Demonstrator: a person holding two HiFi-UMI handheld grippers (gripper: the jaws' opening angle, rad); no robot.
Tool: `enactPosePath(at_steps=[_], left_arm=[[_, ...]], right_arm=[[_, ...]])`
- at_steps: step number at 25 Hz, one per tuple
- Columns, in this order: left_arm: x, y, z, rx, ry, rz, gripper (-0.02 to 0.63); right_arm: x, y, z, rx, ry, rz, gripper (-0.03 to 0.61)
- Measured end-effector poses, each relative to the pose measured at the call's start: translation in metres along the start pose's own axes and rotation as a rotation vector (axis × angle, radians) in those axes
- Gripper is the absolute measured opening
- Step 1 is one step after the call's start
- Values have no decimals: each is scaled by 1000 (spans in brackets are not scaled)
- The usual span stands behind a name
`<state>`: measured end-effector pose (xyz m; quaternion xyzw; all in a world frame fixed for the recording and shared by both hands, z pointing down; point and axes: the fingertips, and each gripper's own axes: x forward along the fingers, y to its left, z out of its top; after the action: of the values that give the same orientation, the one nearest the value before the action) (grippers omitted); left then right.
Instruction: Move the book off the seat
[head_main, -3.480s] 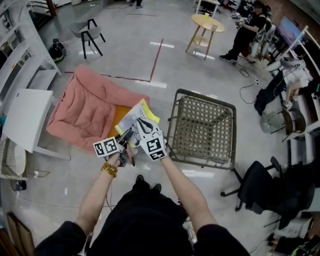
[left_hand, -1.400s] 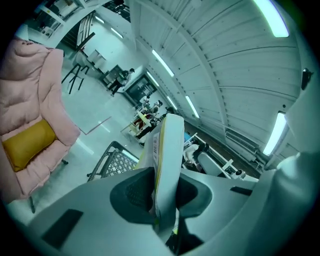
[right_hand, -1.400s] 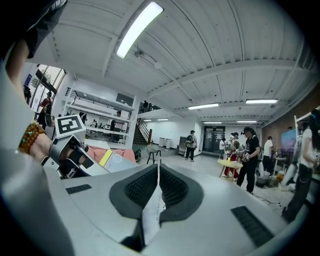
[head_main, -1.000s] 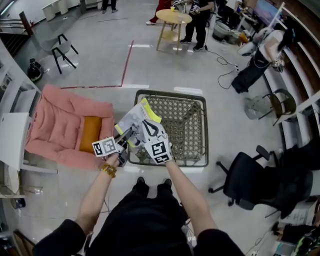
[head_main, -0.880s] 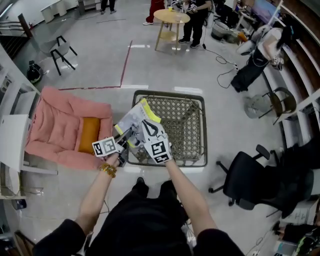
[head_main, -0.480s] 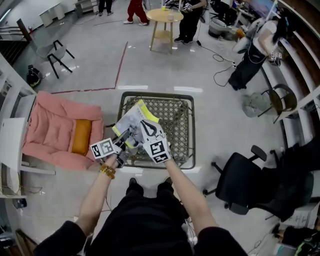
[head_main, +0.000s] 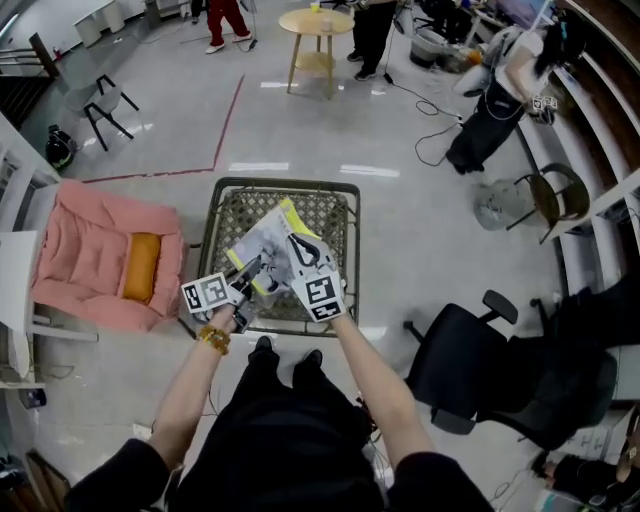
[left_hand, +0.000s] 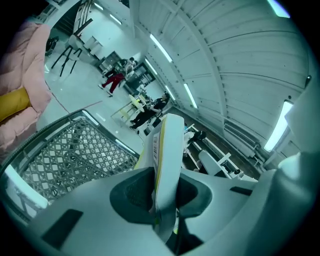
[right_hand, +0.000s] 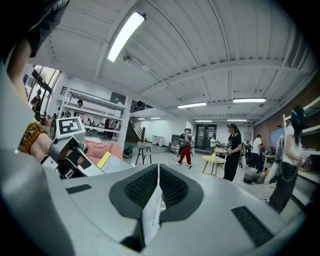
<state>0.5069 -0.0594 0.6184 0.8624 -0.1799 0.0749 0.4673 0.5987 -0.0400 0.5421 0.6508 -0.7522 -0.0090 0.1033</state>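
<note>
A grey book with a yellow edge (head_main: 268, 238) hangs in the air, held by both grippers. My left gripper (head_main: 248, 272) is shut on its lower left part, and in the left gripper view the book (left_hand: 167, 150) stands clamped between the pads of that gripper (left_hand: 165, 192). My right gripper (head_main: 290, 250) is shut on a thin page edge (right_hand: 152, 215), pinched where its jaws (right_hand: 158, 187) meet. The book is over the near half of a woven metal-framed seat (head_main: 215, 190). The pink armchair (head_main: 80, 250) with an orange cushion (head_main: 140, 268) lies to the left.
A black office chair (head_main: 470, 360) stands close on the right. A white table (head_main: 15, 290) is at the left edge. Far off are a round wooden table (head_main: 315, 25), a black chair (head_main: 95, 110) and several people. Cables run across the floor at the upper right.
Both grippers have carried the book rightward, away from the pink armchair and over the woven seat. The armchair now sits farther left in view. The grips look unchanged.
</note>
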Motion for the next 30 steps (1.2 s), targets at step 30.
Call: enactPosePath(at_steps=[30], left_arm=[[233,48,-59,-64,425,-56,74]], right_arm=[[-24,-152,-75,78,155,-272,17]])
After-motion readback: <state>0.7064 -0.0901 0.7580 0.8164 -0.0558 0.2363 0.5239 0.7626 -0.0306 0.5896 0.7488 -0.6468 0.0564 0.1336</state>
